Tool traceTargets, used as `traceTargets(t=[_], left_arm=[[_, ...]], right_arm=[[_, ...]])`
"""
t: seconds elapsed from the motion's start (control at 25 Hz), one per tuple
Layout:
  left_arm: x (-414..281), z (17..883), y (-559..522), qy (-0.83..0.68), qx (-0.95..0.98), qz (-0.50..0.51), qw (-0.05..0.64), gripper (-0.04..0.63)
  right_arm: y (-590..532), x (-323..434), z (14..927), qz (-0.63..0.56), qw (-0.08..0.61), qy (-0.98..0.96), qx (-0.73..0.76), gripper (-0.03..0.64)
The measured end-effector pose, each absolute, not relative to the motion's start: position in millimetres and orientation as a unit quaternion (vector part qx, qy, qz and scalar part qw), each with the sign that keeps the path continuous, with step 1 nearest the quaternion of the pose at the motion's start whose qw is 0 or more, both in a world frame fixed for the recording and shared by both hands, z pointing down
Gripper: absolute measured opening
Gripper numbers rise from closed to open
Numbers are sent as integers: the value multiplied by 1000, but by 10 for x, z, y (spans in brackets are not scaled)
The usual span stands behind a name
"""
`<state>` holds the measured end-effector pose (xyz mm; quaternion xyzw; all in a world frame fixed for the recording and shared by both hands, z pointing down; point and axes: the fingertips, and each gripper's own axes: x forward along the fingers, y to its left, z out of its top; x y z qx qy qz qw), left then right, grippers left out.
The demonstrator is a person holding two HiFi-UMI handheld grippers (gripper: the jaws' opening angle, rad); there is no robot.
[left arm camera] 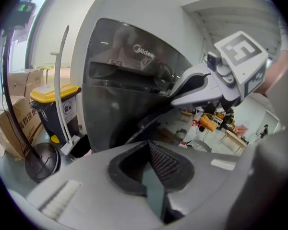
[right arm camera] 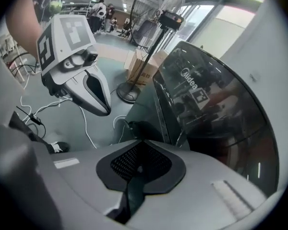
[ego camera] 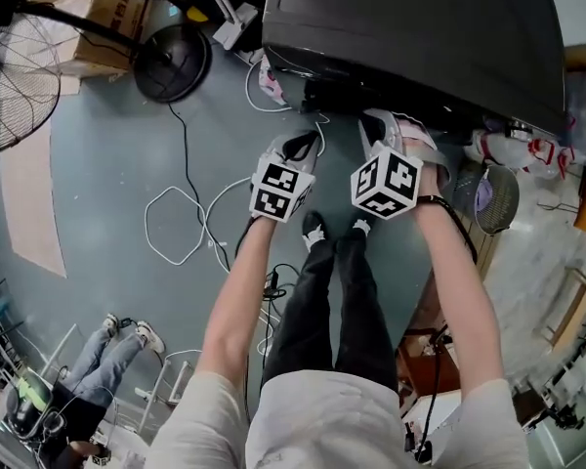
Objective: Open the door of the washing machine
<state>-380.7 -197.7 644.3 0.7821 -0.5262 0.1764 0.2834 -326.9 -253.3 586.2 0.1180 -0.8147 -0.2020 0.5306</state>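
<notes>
The dark tinted glass washing-machine door (right arm camera: 216, 114) stands just ahead of my right gripper (right arm camera: 140, 150), slightly rightward, its near edge upright. I judge my left gripper (left arm camera: 150, 147) slightly farther off. Both jaws are pressed together, empty.

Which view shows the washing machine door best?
Right gripper view: the dark door fills its right side, logo and left edge clear. In the left gripper view the right gripper covers part of it. The head view shows only the machine's top.
</notes>
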Motion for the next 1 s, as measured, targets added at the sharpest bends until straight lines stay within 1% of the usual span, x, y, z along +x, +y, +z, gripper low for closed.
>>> traceTargets(t=[0.04,0.12,0.32,0.36,0.48,0.56,0.64,0.72,0.88,1.0], left_arm=[[-3825,6506,-1995,-526,782,171,287,58],[-3878,6634,-2041,-526,784,168,284,58],[-3940,6751,-2213,-516,795,165,274,61],[-3943,6751,-2235,-512,798,166,271,70],[-3953,6760,-2282,-496,812,177,254,144],[-3931,6771,-2328,-479,825,186,238,175],[-3872,6790,-2398,-456,839,193,226,184],[-3777,6806,-2463,-433,853,197,216,210],[-3654,6847,-2561,-398,869,213,202,221],[-3596,6921,-2592,-392,869,222,204,229]], right_arm=[[-2552,-3299,5897,-212,536,-809,116,2],[-2564,-3352,5947,-229,542,-802,107,48],[-2515,-3410,6098,-242,559,-790,77,79],[-2504,-3424,6126,-246,562,-786,72,85],[-2504,-3456,6170,-265,569,-776,63,120],[-2525,-3468,6195,-272,572,-771,61,120],[-2551,-3460,6246,-270,580,-766,59,131],[-2567,-3423,6293,-265,588,-762,61,141],[-2596,-3402,6315,-269,590,-758,67,143],[-2607,-3421,6318,-255,582,-768,75,143]])
